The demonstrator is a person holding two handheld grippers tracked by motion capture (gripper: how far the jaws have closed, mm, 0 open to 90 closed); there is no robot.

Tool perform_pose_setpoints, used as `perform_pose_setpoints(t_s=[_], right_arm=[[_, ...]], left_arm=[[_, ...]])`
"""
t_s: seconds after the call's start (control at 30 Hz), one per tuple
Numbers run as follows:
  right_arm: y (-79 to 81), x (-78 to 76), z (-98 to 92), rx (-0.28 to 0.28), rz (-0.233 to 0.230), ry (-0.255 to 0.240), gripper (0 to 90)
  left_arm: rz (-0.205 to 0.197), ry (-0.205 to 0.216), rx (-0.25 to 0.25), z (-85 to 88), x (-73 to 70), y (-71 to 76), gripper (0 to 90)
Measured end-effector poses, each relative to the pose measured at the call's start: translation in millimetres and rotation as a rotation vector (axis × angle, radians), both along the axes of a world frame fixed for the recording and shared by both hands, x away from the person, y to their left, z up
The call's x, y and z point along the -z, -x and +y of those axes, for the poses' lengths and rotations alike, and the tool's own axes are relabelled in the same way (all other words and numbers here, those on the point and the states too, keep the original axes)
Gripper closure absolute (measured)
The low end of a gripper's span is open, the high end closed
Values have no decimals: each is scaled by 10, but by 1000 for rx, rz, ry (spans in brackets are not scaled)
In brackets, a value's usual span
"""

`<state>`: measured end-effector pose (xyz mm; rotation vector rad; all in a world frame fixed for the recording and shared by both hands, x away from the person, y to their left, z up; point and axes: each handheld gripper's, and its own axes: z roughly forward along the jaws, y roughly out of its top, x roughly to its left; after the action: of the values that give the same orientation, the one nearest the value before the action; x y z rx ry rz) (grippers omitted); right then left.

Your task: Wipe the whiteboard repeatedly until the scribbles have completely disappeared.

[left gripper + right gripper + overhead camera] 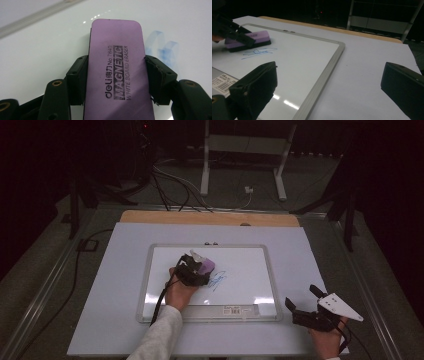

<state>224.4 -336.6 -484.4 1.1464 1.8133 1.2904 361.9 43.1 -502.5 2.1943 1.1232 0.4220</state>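
Observation:
A purple whiteboard eraser [117, 67] sits flat on the whiteboard [240, 265], and my left gripper [197, 267] is shut on its two long sides. In the high view the eraser [206, 265] rests just left of a blue scribble [218, 280] near the board's middle. A faint blue smear [162, 47] shows on the board beside the eraser. From the right gripper view the eraser [249, 40] lies above the blue scribble [258, 53]. My right gripper [304, 301] stands open with nothing between its jaws, off the board's lower right corner.
The whiteboard has a grey frame [324, 77] and lies on a pale table sheet [110, 285]. A barcode label [234, 310] sits on the board's near rim. Beyond the table's wooden far edge [210, 217] are cables and a white stand [245, 155].

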Motion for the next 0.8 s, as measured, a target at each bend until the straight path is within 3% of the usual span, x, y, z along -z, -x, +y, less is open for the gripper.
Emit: perform_pose_setpoints(t_s=[0.03, 0.1, 0.23, 0.37, 0.43, 0.5, 0.53, 0.6, 0.67, 0.7, 0.77, 0.8], right_arm=[[0, 0, 0, 0, 0, 1, 7], [0, 1, 5, -1, 0, 1, 7], [3, 0, 12, -3, -1, 4, 7], [7, -1, 0, 1, 0, 1, 7], [9, -2, -4, 2, -1, 1, 7], [8, -1, -4, 2, -1, 1, 7], [5, 1, -4, 1, -1, 2, 7], [1, 3, 0, 1, 0, 3, 7], [1, 3, 7, -1, 0, 4, 7], [1, 3, 10, -2, 0, 4, 7], [1, 3, 13, -2, 0, 5, 7], [1, 3, 14, -2, 0, 4, 7]], left_arm=[[0, -3, 49, -87, -6, 108, 419], [1, -9, 89, -150, -14, 199, 419], [-11, -14, 107, -151, -14, 271, 419], [-19, -31, 73, -61, -18, 228, 418], [-24, -46, 4, 102, -19, 136, 419], [-23, -46, -21, 164, -17, 102, 419], [-3, -19, -63, 269, -10, 46, 419], [7, -2, -68, 301, -4, 29, 419], [-1, -13, -67, 284, -7, 40, 419], [7, -6, -28, 237, -9, 69, 419], [3, -10, -7, 198, -9, 96, 419], [3, -11, 45, 104, -14, 161, 419]])
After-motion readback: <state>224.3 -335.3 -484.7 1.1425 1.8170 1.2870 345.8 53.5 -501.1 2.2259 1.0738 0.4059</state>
